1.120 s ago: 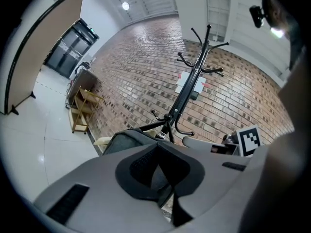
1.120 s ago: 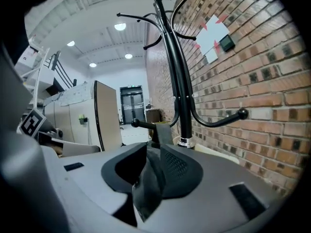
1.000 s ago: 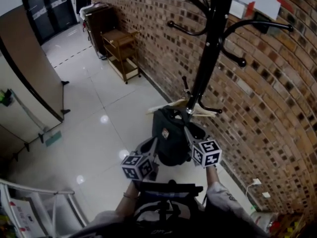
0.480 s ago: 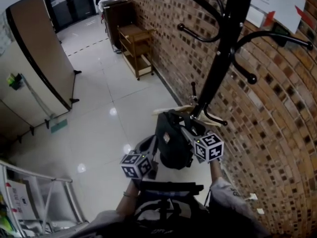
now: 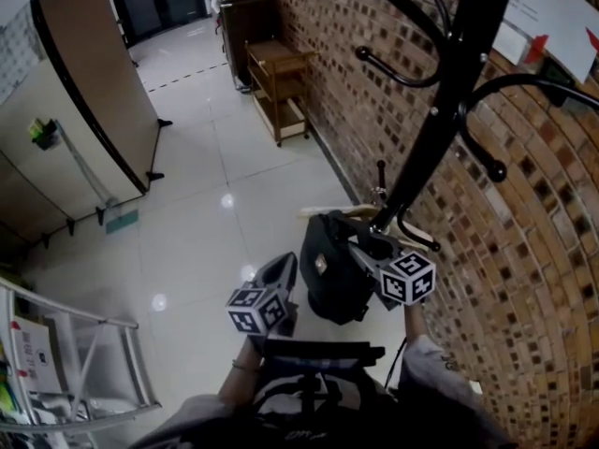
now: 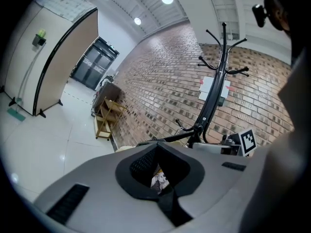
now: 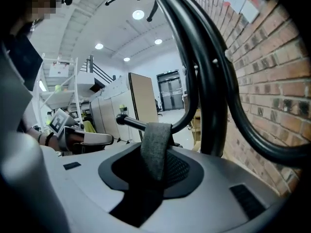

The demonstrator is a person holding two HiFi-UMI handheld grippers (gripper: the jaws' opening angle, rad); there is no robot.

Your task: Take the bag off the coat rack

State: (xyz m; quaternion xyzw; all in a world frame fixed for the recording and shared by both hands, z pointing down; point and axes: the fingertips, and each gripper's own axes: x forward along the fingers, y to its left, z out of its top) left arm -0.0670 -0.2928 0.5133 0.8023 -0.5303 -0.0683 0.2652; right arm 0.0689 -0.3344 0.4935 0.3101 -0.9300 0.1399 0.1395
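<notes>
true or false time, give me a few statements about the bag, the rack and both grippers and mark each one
1. The bag hangs on the coat rack. True.
2. The bag's strap lies over a hook and runs between the jaws of the right gripper. True; those jaws are closing.
3. The wall behind the rack is plain white plaster. False: it is a brick wall.
4. The left gripper is raised to the rack's top hooks. False: it sits low, beside the bag.
5. The floor is carpeted. False: it is glossy tiles.
</notes>
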